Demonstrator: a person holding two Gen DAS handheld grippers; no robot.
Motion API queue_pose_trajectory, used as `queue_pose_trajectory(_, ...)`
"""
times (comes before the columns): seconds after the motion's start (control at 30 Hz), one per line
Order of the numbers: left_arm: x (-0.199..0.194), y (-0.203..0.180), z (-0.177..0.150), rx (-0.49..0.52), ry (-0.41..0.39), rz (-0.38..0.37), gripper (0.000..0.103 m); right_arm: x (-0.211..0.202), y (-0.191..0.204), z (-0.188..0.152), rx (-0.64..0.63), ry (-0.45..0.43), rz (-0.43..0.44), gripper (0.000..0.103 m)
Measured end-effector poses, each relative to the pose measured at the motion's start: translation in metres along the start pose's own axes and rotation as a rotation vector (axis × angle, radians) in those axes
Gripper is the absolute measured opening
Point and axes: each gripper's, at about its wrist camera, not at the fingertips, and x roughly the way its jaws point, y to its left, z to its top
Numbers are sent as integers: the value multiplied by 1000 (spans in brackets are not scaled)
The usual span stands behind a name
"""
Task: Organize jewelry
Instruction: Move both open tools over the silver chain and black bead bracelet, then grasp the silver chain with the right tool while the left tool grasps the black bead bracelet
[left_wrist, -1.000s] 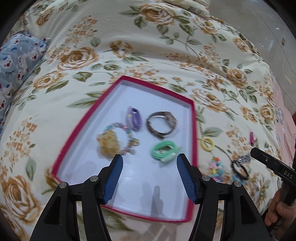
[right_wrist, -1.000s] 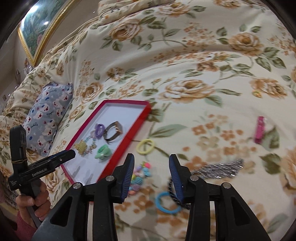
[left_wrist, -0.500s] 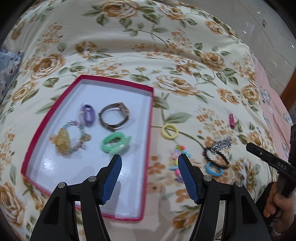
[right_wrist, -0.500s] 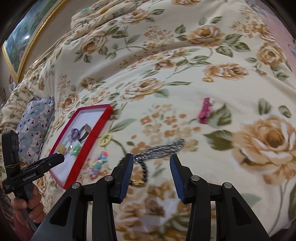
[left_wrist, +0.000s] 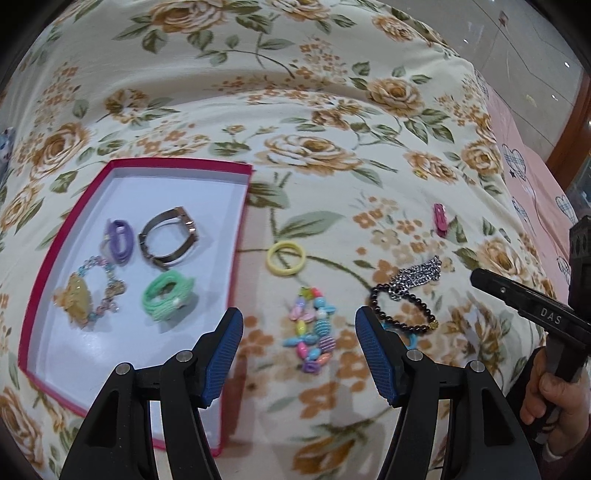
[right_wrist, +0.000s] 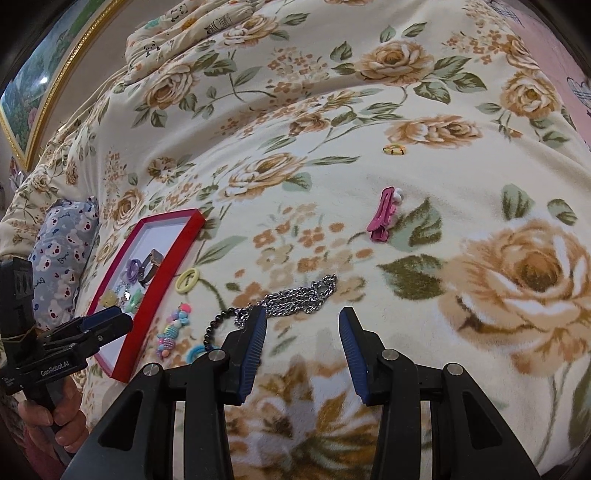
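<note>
Item: red-rimmed tray (left_wrist: 242, 236), left of centre in the left wrist view, holding four pieces already: purple band (left_wrist: 120, 240), metal watch (left_wrist: 170, 236), green coil bracelet (left_wrist: 168, 297), beaded charm bracelet (left_wrist: 88, 295). Change noted: a second ago the tray filled the middle of this view; it now sits to the left, and the loose pieces on the floral blanket (left_wrist: 314, 147) take the centre. Left gripper (left_wrist: 299, 345): jaws spread, empty, framing the multicoloured bead bracelet (left_wrist: 312, 328) at lower centre, not touching it. Right gripper (right_wrist: 303, 339): jaws spread, empty, low centre in its own view, just below the silver chain (right_wrist: 299, 295), where earlier it framed the bead cluster. Still unsorted: yellow ring (left_wrist: 286, 257), black bead bracelet (left_wrist: 404, 308), blue loop (right_wrist: 195, 352), pink clip (right_wrist: 384, 214), small yellow tie (right_wrist: 394, 148). Judgement: both claws appear to be shifting from the tray toward fresh pickups; roughly half remains.
</note>
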Motion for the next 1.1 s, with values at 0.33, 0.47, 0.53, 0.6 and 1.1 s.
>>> queue_pose_trajectory(0.33,41,-24,14,47,60,-33,63,31,-8,12,-17,50,-16,43)
queue_pose_trajectory(0.47,58,-34,21,74,87,-52,63,43,-9,17,-22,72,-11,43)
queue_pose_trajectory(0.53,67,-40,23,96,98,-62,63,52,-9,17,-31,95,-10,43)
queue_pose_trajectory(0.6,75,-46,23,124,111,-61,62,61,-9,16,-46,106,-12,43)
queue_pose_trajectory(1.1,109,-72,23,255,134,-50,7,59,6,14,-145,84,-50,10)
